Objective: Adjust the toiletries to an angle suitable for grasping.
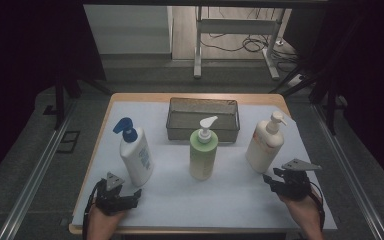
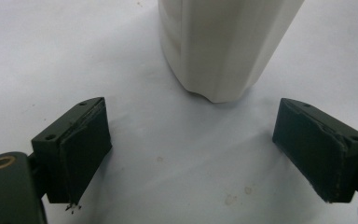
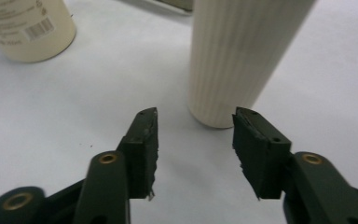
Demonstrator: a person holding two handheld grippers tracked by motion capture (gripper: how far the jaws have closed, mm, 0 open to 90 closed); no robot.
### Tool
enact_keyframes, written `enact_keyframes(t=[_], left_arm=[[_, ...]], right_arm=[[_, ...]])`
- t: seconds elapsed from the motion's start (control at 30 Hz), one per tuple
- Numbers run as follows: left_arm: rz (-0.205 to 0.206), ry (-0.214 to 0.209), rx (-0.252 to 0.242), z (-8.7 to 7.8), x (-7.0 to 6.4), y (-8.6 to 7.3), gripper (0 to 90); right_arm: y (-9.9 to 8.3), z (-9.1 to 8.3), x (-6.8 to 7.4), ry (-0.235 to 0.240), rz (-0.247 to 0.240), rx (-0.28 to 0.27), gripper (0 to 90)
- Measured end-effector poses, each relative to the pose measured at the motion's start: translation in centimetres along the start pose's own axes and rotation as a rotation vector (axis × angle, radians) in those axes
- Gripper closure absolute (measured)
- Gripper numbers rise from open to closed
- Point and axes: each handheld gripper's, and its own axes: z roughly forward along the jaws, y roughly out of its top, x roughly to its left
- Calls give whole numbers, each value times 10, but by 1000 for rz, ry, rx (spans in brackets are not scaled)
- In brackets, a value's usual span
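Three pump bottles stand in a row on the white sheet: a white one with a blue pump (image 1: 136, 156), a green one (image 1: 203, 154) and a cream one (image 1: 265, 143). My left gripper (image 1: 131, 196) rests low at the front left, open, just short of the white bottle. In the left gripper view its jaws stand wide apart (image 2: 192, 112) with the white bottle's base (image 2: 223, 46) ahead, untouched. My right gripper (image 1: 269, 179) is open beside the cream bottle's base. Its view has a ribbed cream bottle (image 3: 237, 56) just beyond the open gripper (image 3: 196, 114).
A dark wire-mesh basket (image 1: 202, 131) stands behind the bottles at the back of the table. A second pale bottle with a barcode label (image 3: 23, 28) shows at upper left of the right gripper view. Bare white sheet (image 1: 205, 200) lies between the two grippers.
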Motion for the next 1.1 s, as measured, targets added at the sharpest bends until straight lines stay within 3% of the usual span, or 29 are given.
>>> enact_keyframes(t=[0.4,0.73,1.1], left_arm=[[0,0,-1,0,0,0,107],[2,0,1,0,0,0,107],[2,-1,1,0,0,0,108]], right_arm=[[15,-9,-14,-6,61,-30,328],[35,-7,-19,-13,53,-51,236],[56,5,-21,-36,51,-64,202]])
